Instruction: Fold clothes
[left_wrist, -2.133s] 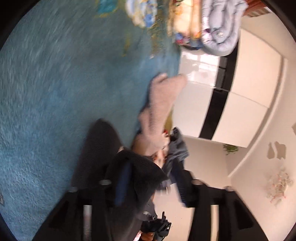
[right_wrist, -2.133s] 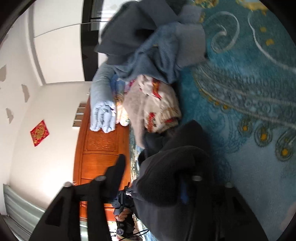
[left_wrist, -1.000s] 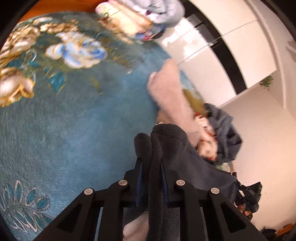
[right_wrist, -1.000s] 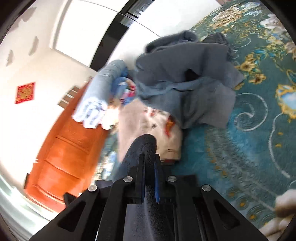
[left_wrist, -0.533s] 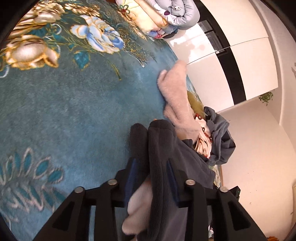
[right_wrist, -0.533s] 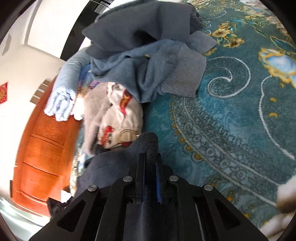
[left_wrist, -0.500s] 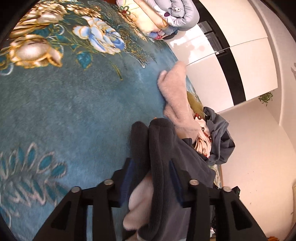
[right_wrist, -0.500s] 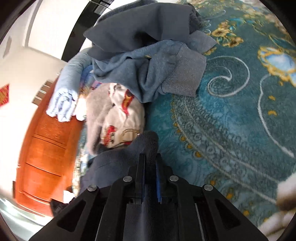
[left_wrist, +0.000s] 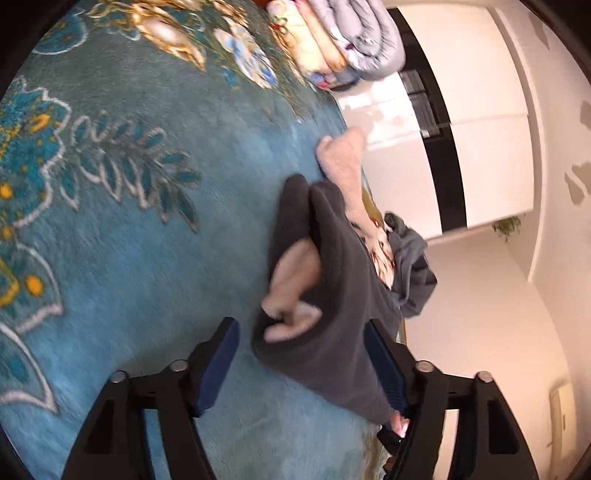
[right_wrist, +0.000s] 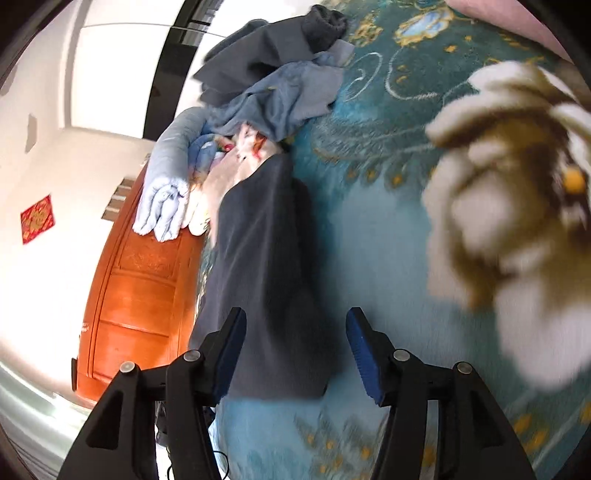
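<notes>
A dark grey fleece garment (left_wrist: 332, 295) with a pale pink lining lies on the teal patterned carpet (left_wrist: 129, 240). My left gripper (left_wrist: 301, 345) is open just behind its near end, fingers on either side and not gripping it. In the right wrist view the same dark grey garment (right_wrist: 266, 266) stretches away in a long strip toward the clothes pile. My right gripper (right_wrist: 295, 336) is open over its near edge, with nothing held.
A heap of grey and blue clothes (right_wrist: 280, 77) and a printed cream garment (right_wrist: 247, 151) lie beyond the dark piece. A beige fleece item (left_wrist: 341, 155) lies beside it. Rolled bedding (right_wrist: 166, 181) rests against an orange wooden headboard (right_wrist: 136, 295). White cabinets (left_wrist: 480, 110) stand behind.
Both grippers were shut on the dark grey garment half a second ago; both have opened and let it drop flat on the carpet. Both have drawn back a little.
</notes>
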